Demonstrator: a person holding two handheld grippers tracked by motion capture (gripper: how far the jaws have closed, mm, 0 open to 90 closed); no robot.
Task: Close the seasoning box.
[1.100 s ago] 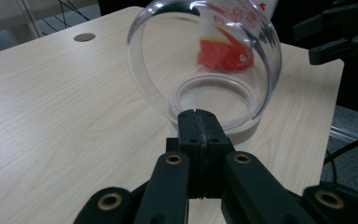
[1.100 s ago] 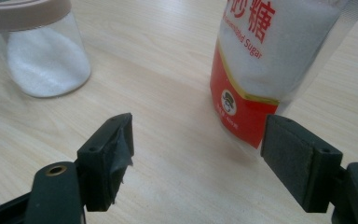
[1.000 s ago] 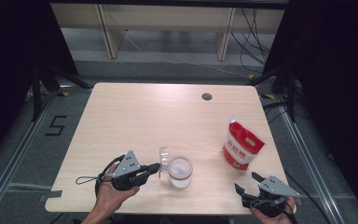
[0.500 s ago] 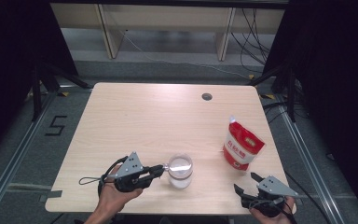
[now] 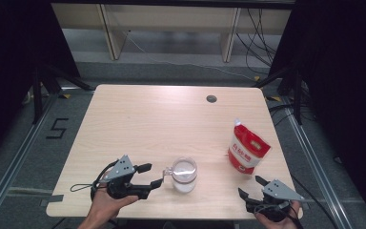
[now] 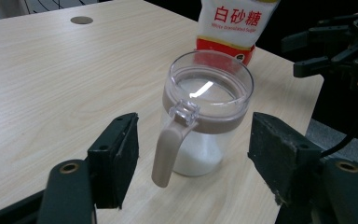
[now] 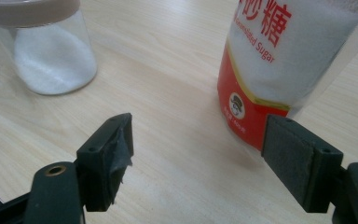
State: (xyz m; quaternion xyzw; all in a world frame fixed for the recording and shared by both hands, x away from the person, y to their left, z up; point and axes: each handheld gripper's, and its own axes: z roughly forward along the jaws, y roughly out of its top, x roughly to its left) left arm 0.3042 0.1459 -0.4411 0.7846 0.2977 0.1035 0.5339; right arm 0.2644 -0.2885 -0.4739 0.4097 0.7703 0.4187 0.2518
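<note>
Table, pale wood, with a round dark hole near its far edge. Jar, clear, brown-collared, part-filled with white granules, upright near the front edge; its handle points at my left gripper. I see that gripper's jaws spread wide, either side of the handle, touching nothing. Sugar bag, red and white, upright to the jar's right. My right gripper sits at the front right corner, jaws parted, empty, just short of the bag.

The sugar bag reads "白砂糖"; floor marking reads "5".
</note>
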